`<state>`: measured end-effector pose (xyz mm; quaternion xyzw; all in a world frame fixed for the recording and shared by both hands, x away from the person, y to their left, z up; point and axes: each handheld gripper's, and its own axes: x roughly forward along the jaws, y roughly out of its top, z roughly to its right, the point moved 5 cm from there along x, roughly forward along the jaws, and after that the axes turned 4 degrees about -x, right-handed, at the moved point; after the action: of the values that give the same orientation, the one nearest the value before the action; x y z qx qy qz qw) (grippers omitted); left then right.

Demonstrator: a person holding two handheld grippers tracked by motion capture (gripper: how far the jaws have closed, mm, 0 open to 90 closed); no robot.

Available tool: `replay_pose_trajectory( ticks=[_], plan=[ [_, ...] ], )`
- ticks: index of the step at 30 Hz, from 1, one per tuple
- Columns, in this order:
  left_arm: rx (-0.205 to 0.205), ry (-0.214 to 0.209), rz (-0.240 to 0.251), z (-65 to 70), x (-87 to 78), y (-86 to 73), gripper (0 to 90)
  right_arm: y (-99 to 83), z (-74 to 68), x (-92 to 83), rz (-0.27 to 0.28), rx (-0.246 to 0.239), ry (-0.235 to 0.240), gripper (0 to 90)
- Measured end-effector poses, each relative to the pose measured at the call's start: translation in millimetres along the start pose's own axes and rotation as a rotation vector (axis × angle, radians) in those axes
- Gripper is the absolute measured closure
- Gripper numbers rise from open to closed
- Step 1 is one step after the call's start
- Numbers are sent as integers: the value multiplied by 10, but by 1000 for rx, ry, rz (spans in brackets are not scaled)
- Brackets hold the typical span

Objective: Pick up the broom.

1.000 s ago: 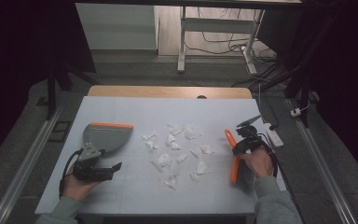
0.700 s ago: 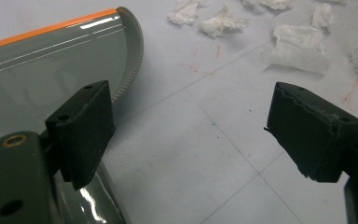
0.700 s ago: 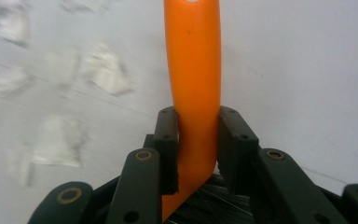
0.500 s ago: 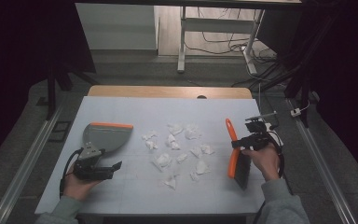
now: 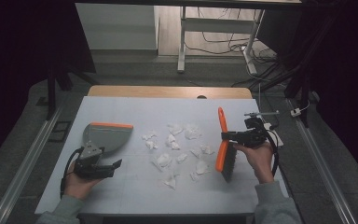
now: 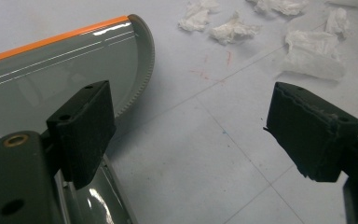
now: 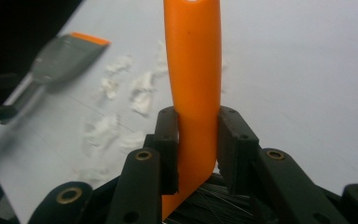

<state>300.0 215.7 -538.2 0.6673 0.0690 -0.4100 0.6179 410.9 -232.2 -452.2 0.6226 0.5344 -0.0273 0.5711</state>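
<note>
The right gripper (image 5: pixel 230 136) holds a hand brush (image 5: pixel 225 150) by its orange handle: in the right gripper view the two black fingers (image 7: pixel 167 149) press flat against either side of the handle, which rises straight up from between them, smooth, glossy and slightly flattened, widening a little toward its far end. Below the fingers, dark bristles (image 7: pixel 214 205) spread out in a thin fan. In the high view the brush (image 5: pixel 225 150) hangs nearly upright on the picture, handle tip pointing away from the person, its black bristle block toward the person and just off the pale desk (image 5: pixel 135 105), at the right edge of the paper scraps.

The scraps (image 5: pixel 172 154) are small crumpled white tissue pieces, scattered loosely across the desk between the two grippers.

The left gripper (image 5: pixel 100 168) rests low on the desk with its fingers (image 6: pixel 86 130) spread wide and nothing between them but bare desk surface. A grey dustpan (image 5: pixel 103 136) with an orange front lip lies just beyond and partly beside the left-hand finger; in the left gripper view its shiny grey tray (image 6: pixel 65 70) with a ribbed curved rim runs behind that finger, and part of the pan passes under it. Whether the finger touches the pan I cannot tell. Several scraps (image 6: pixel 233 30) lie farther out, ahead of the open fingers.
</note>
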Motion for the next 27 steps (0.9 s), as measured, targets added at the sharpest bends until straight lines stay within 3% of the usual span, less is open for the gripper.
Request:
replay_pose_trajectory(
  ticks=[4,7,12,16,27],
  plan=[
    [2,10,-5,10,6,16,162,35,-101,5,63,-28,22,710],
    [-6,7,-3,19,15,38,162,58,-156,32,101,-15,78,710],
    [-1,12,-1,45,21,73,162,104,-222,94,111,-28,105,710],
    [-1,2,3,85,21,89,162,145,-312,117,151,-20,142,710],
    [19,-28,12,154,10,120,162,138,-449,177,189,-16,146,709]
  ],
)
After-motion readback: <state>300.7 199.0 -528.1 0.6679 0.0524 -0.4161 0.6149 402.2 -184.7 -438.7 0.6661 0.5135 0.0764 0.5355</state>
